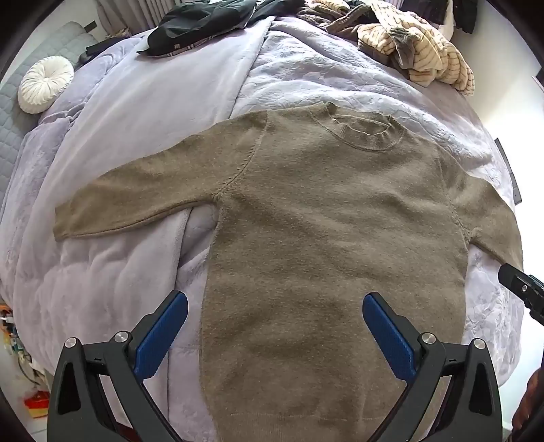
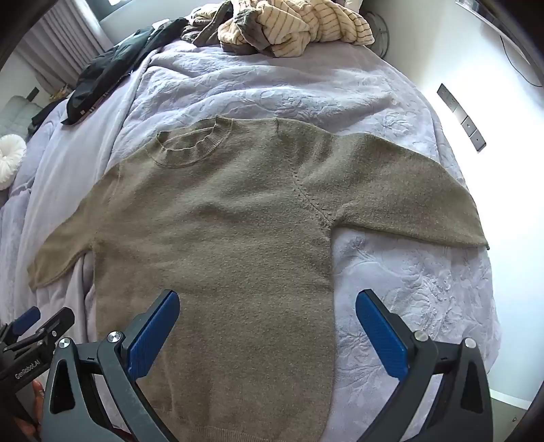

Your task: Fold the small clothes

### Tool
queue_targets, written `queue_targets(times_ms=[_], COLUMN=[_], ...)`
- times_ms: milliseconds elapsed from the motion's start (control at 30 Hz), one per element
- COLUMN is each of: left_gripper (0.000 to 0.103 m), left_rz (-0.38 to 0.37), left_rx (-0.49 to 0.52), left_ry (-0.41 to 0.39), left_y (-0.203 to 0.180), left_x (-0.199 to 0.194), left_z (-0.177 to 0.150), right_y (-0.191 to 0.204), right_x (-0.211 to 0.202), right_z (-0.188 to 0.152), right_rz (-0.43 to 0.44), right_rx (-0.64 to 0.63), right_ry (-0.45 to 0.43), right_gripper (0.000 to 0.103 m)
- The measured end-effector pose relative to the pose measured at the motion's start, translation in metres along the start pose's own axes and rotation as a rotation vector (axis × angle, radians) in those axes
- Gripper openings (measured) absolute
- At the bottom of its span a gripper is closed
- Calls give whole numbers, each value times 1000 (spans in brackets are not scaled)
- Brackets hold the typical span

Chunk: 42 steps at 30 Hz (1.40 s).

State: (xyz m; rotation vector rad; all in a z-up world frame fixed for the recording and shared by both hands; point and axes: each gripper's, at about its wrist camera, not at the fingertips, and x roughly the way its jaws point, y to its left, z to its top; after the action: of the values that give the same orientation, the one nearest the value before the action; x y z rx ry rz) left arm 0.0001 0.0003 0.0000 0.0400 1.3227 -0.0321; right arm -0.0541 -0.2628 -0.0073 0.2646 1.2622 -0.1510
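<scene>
You have the olive-brown sweater (image 1: 323,238) lying flat and face up on the lavender bedspread (image 1: 306,74), collar away from you, both sleeves stretched out to the sides and the hem nearest you. Your left gripper (image 1: 275,326) hangs above the lower left part of the body with its blue pads spread wide and nothing between them; your right gripper (image 2: 268,326) hangs likewise over the lower right edge, spread wide and empty. No fold looks made yet, so the first one is probably a sleeve. Go for a cuff end, where the knit is a single clean edge, and pinch only the sleeve (the quilt beneath is soft and puckered, so a deep bite would likely gather it too). Lift just enough to clear the body, carry the sleeve across the chest and lay it straight, while the other gripper steadies the shoulder seam so the body does not drag. Keep clear of the striped heap (image 2: 299,27) and the dark garment (image 1: 200,23) at the far end of the bed.
</scene>
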Motion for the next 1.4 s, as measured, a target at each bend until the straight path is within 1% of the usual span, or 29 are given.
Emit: queue_targets(times_ms=[300,400,433,733,833,1033,1100,1167,1267,1400], left_gripper=[103,103,103,103,103,103,103,103,103,103], left_rz=[4,10,6,30,21,52,51,75,63,73], left_rx=[6,7,1,2,-1,3,-1,0,-7,-6], left_ry=[17,15,3,4,6,4,10,7,14,16], left_y=[5,4,0,1,1,1,1,1,1,-1], left_x=[1,0,1,3,5,8,9,9,11,12], left_z=[-7,-6,-7,-6,-5,-4,-4,-4,-4,-4], right_y=[4,3,3,3,4,3,3,3,4,4], right_x=[2,4,5,8,10,14,14,15,16,18], right_z=[-3,-4,-5,-6,-6,-3,-3,-1,-1,3], right_rz=[-8,-4,-4,-5,-7,-7,-7,-7,-5,0], right_rx=[-8,-8,-9,-12,-15,-24,-24,-28,-28,-35], right_ry=[3,7,8,11,16,27,27,29,30,32], right_gripper=[103,103,103,103,103,103,103,103,103,103])
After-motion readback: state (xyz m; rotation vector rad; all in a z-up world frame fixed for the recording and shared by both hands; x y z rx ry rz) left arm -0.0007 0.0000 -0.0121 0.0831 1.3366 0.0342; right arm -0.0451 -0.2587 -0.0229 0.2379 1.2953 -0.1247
